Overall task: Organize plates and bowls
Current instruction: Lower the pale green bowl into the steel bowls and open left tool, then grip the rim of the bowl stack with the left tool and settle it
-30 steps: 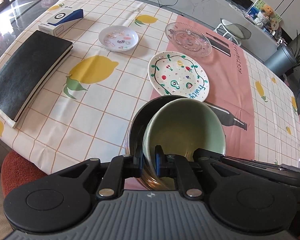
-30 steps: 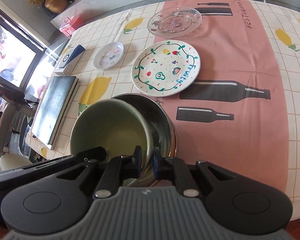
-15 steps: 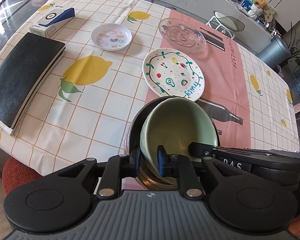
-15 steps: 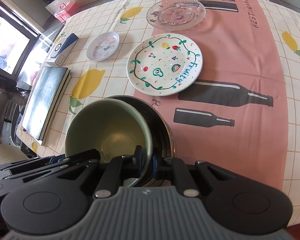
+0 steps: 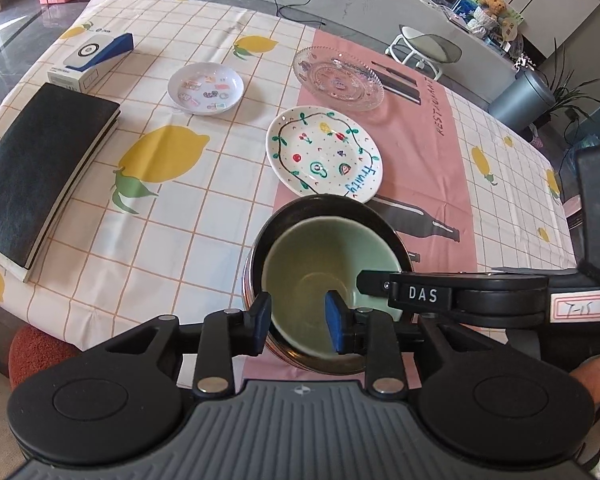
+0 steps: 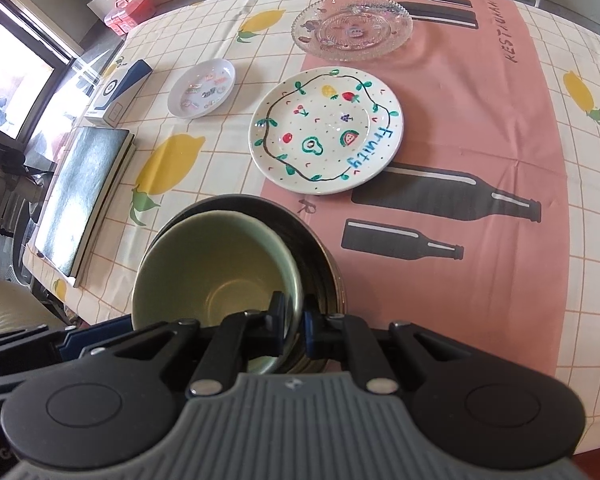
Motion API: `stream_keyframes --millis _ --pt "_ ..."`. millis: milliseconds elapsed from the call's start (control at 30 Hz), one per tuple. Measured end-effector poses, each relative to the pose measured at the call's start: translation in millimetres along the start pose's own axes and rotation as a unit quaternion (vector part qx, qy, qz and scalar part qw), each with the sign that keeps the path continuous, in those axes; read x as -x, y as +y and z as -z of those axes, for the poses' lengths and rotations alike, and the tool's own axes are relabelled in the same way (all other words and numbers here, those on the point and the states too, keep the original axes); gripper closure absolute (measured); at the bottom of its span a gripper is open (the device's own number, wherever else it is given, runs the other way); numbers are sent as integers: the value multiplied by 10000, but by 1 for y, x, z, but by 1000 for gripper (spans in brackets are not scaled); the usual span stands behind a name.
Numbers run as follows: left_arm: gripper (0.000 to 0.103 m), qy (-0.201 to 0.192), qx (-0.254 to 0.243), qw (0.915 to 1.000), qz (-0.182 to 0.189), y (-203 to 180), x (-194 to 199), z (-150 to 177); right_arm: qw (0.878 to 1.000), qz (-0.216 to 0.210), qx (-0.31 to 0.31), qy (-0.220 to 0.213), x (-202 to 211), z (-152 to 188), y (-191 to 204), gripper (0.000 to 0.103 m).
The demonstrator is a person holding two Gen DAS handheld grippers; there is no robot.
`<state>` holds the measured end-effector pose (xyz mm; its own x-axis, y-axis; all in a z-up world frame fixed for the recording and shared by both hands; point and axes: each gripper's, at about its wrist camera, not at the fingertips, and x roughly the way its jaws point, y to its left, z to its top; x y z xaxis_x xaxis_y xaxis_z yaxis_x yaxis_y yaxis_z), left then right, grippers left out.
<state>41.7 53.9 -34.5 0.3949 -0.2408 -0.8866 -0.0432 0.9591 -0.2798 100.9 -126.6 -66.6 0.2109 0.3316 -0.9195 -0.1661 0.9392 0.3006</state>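
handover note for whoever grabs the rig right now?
Left gripper: jaws opening, pads straddle the green bowl's near rim and no longer press it.
Right gripper: shut on the green bowl's rim, from the other side.
Green bowl sits inside the dark metal bowl at the near table edge.
Done: bowls nested.
Left: release the right gripper, then sort the fruit plate, glass plate and small white dish, each lying separately on the tablecloth beyond the bowls.
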Motion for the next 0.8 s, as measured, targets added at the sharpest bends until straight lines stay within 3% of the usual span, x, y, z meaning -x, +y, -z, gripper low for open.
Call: stream_keyframes --millis 167,300,433,600,633,667,800 --pt "70 -86 109 9999 47 6 3 -2 9996 188 200 -88 -1 2 7 98" --pt "63 -313 177 9993 100 11 6 0 9991 185 344 -131 0 3 6 98" --pt "55 -560 141 9983 79 12 11 3 9982 200 468 -301 8 4 10 84" --pt "49 -771 241 9966 185 19 10 8 9966 21 558 -608 28 3 9 83" --pt "46 -822 286 9959 230 21 9 10 9959 -71 573 -702 33 4 7 81" --pt "44 -864 368 9952 267 24 7 12 9952 -166 544 -793 38 5 5 71" --pt "44 -983 988 9895 387 40 -4 21 9909 -358 106 -1296 51 22 -14 51"
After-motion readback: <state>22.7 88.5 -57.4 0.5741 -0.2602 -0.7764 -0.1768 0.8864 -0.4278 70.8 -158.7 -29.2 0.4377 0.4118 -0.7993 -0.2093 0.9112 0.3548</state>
